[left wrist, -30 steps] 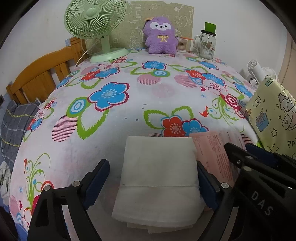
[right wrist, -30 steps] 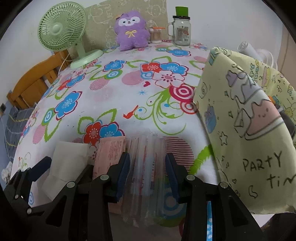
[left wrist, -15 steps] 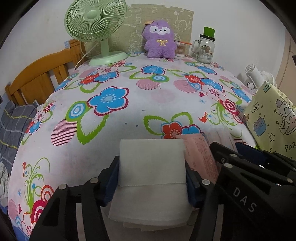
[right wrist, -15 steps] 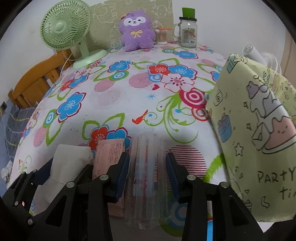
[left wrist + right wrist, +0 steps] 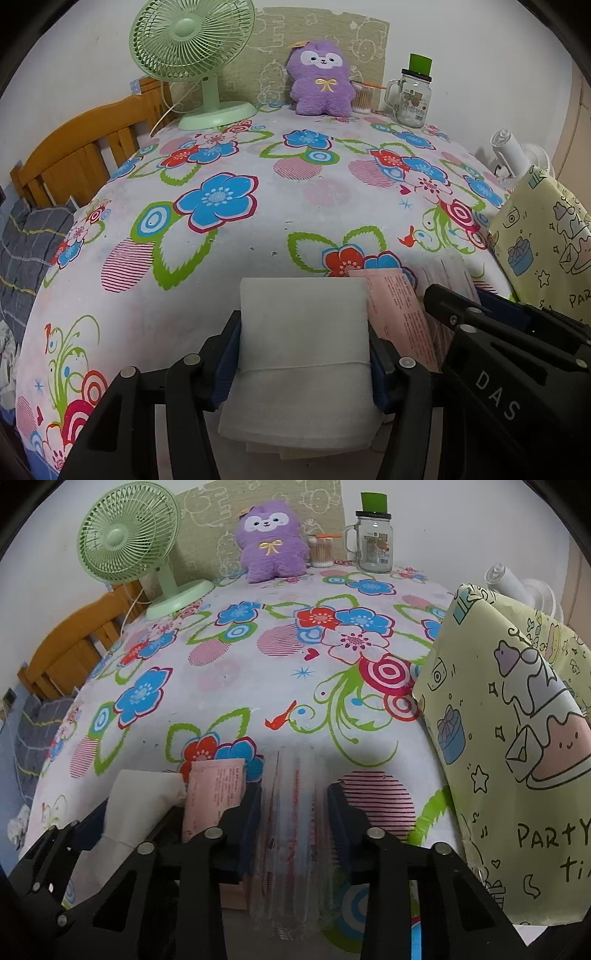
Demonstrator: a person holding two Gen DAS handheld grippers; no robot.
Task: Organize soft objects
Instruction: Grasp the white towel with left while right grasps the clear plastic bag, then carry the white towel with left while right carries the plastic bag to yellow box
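Note:
My left gripper [image 5: 303,358] is shut on a folded white foam sheet [image 5: 301,339] at the near edge of the flowered table. The sheet also shows in the right wrist view [image 5: 140,797]. My right gripper [image 5: 294,819] is shut on a clear plastic packet [image 5: 293,812] with red print, just right of a pink packet [image 5: 214,794] that lies between the two grippers. The pink packet [image 5: 399,314] and the right gripper's black body [image 5: 498,354] show at the right of the left wrist view.
A yellow-green "party time" gift bag [image 5: 517,738] stands at the right edge. At the back are a green fan [image 5: 192,55], a purple plush [image 5: 321,77], a cotton swab box [image 5: 321,550] and a glass jar mug [image 5: 412,96]. A wooden chair [image 5: 74,147] is at the left.
My left gripper has closed from open onto the white foam sheet. My right gripper has stayed shut on the clear packet, and both views have lifted slightly.

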